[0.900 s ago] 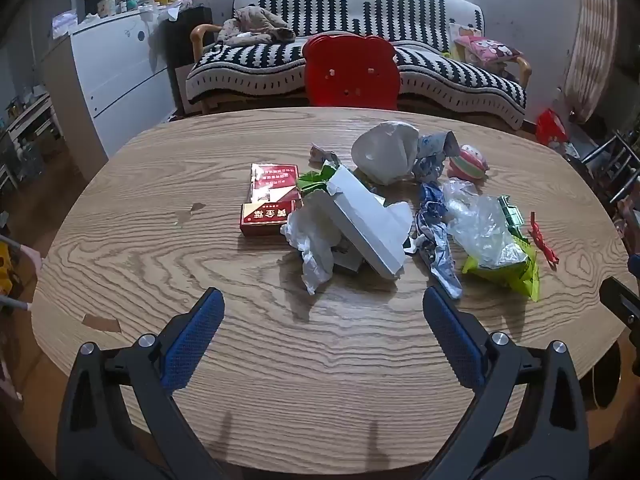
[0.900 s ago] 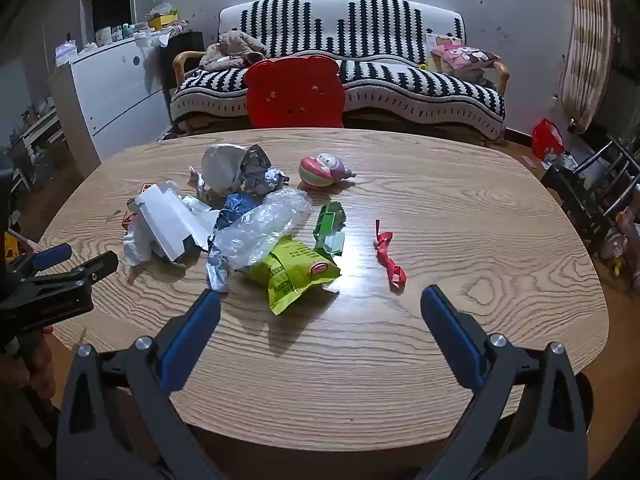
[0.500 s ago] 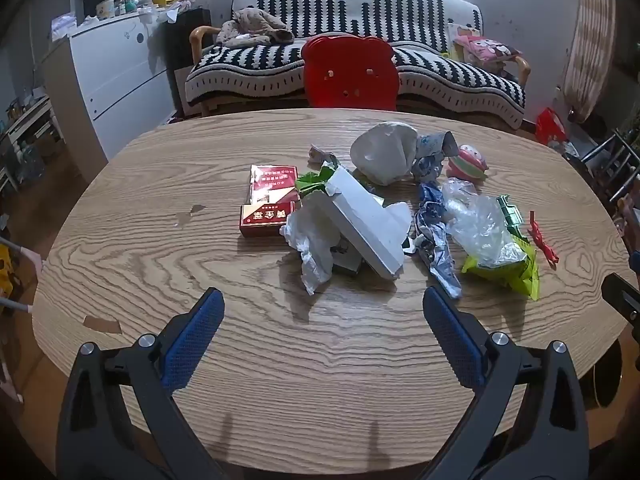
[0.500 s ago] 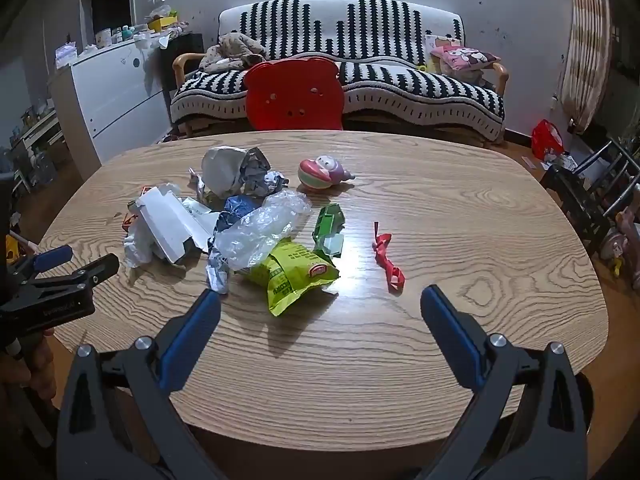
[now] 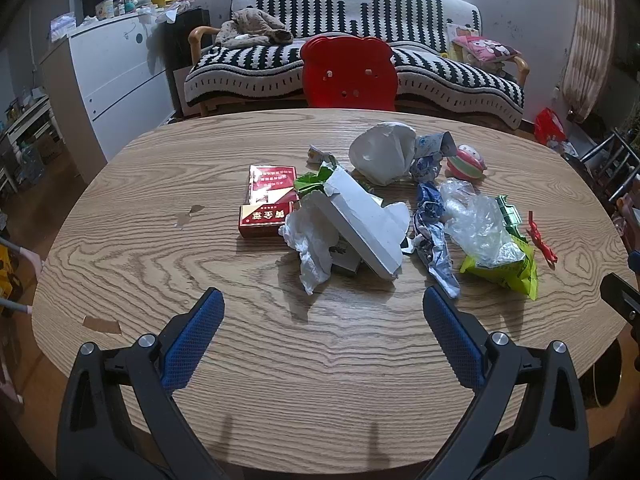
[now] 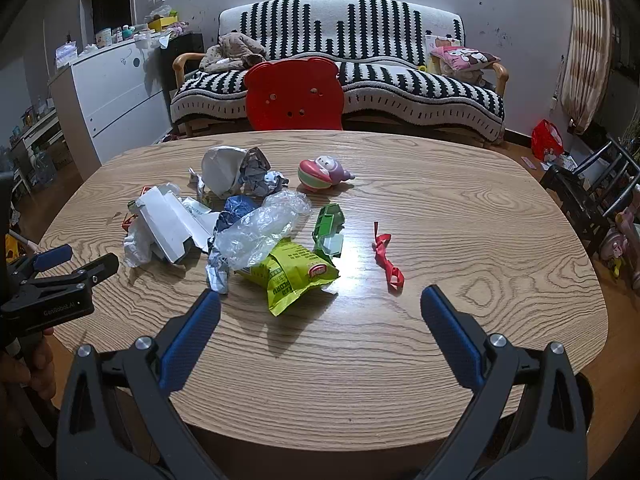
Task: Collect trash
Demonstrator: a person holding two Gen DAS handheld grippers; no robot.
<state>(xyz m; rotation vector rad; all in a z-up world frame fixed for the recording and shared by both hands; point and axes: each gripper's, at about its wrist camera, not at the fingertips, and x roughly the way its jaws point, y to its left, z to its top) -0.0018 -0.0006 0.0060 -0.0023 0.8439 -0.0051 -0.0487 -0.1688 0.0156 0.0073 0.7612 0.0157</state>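
A wide oval wooden table (image 5: 168, 248) is seen in both wrist views, and the trash is heaped at its middle, well apart from the near edge where the tools are held. The largest piece, a torn white carton (image 5: 360, 220), is lain tilted across a crumpled white tissue (image 5: 312, 240) and just beside two red cigarette packs (image 5: 268, 200). Behind it a crumpled white bag (image 5: 382, 152) is found, and to its right a clear plastic bag (image 6: 260, 228) is draped partly over a yellow-green snack packet (image 6: 292, 276). A blue-and-silver foil wrapper (image 5: 434, 236) is stretched between the carton and the plastic. Smaller things are set apart: a green plastic piece (image 6: 330, 228), a pink round toy (image 6: 320, 172) and a thin red ribbon (image 6: 386, 256) lying alone on bare wood. The left gripper (image 5: 322, 312) and the right gripper (image 6: 320, 312) are both held with their blue pads spread wide, nothing between them, above the near part of the table. No piece is judged to be collected yet; the step in hand appears to be the approach. No bin is shown. For the next move, one gripper would need to be carried forward and lowered over a graspable edge, and the thin, crumpled pieces are likely to need a low, firm pinch.
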